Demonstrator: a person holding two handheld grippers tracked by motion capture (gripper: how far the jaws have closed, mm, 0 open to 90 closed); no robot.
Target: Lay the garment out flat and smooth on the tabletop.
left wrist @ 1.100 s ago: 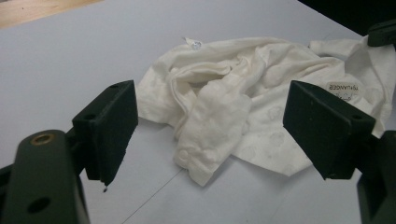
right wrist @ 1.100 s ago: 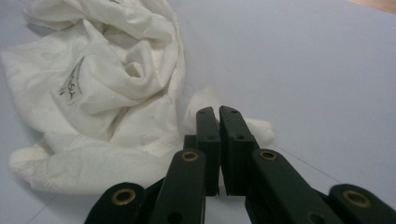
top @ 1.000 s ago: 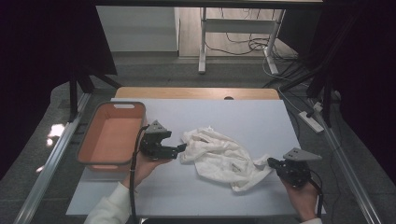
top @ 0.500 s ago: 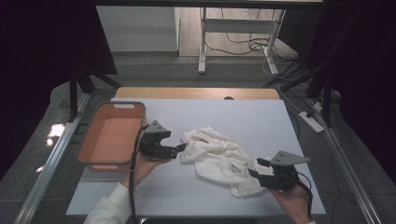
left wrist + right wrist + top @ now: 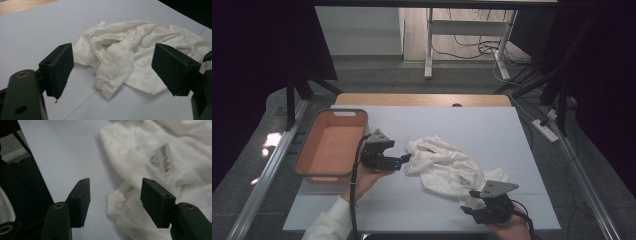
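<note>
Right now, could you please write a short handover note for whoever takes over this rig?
Left gripper: open, facing the left edge of the white garment, not gripping it.
Right gripper: open, jaws on either side of a fold at the garment's near corner, not closed on it.
Garment: crumpled mid-table, printed label facing up.
Orange bin: empty, left of the table.
Done: both grippers positioned. Left: grasp the cloth and handle it.
</note>
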